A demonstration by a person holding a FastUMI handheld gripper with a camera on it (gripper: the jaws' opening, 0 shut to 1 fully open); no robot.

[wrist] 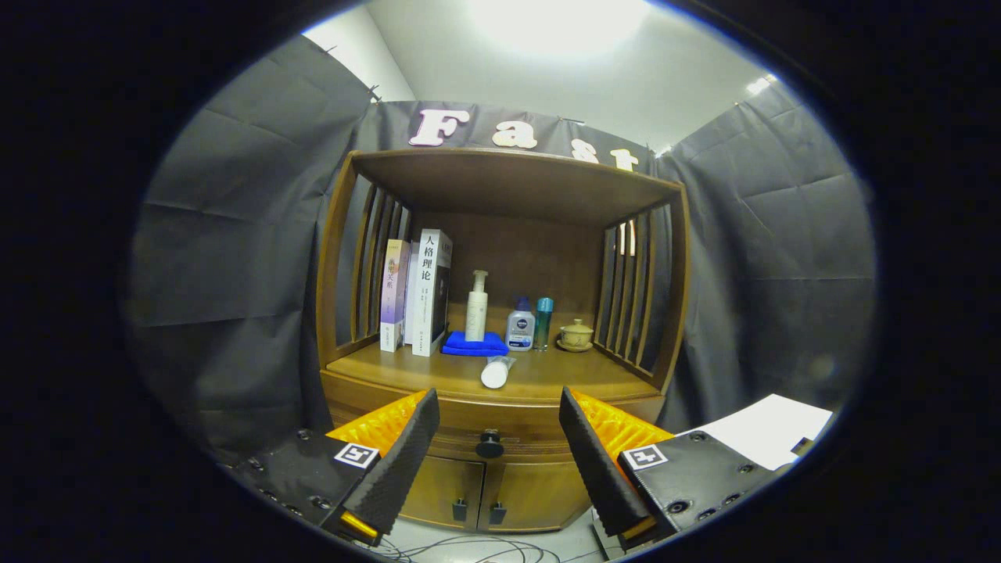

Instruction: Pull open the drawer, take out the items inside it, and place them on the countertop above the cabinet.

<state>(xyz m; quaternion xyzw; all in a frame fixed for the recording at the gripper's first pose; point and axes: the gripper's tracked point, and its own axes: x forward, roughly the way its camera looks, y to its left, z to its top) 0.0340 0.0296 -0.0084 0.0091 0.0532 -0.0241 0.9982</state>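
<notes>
A wooden cabinet (500, 391) stands ahead of me with an open shelf on top. Its drawer (516, 434) is closed, and the round dark knob (490, 444) sits between my two fingers, some way beyond their tips. My gripper (497, 413) is open and holds nothing. On the countertop (547, 379) a white tube (496, 371) lies on its side near the front edge. What the drawer holds is hidden.
On the shelf stand upright books (418, 293), a white pump bottle (476, 306) on a blue cloth (474, 343), a small clear bottle (520, 324), a teal bottle (543, 322) and a lidded cup (576, 335). Two lower doors (489, 493) sit beneath the drawer. Cables lie on the floor.
</notes>
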